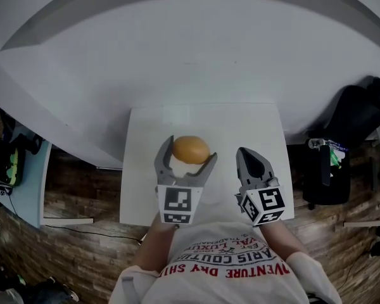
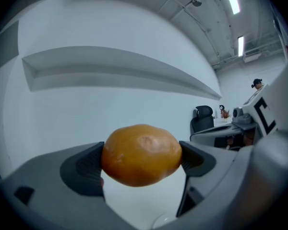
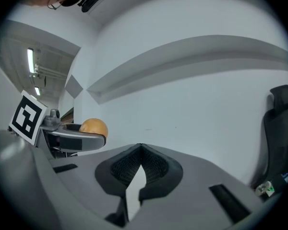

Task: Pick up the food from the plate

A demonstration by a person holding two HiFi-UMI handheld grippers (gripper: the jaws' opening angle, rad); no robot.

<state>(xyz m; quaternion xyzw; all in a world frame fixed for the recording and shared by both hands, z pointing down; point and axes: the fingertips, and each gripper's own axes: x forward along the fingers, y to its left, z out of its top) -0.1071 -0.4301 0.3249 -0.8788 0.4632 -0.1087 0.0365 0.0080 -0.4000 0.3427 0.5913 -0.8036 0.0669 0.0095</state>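
A round orange-brown piece of food hangs above the white table, and my left gripper is shut on it. In the left gripper view the food fills the gap between both dark pads, pressed on its left and right sides. My right gripper hovers beside it on the right, shut with nothing in it; its pads meet at the tips. From the right gripper view the food shows at the left in the left gripper. No plate is clearly visible.
The small white table stands against a white wall with a ledge. A black chair with bags stands to the right, a pale blue tabletop to the left. Wooden floor surrounds the table. The person's shirt fills the bottom.
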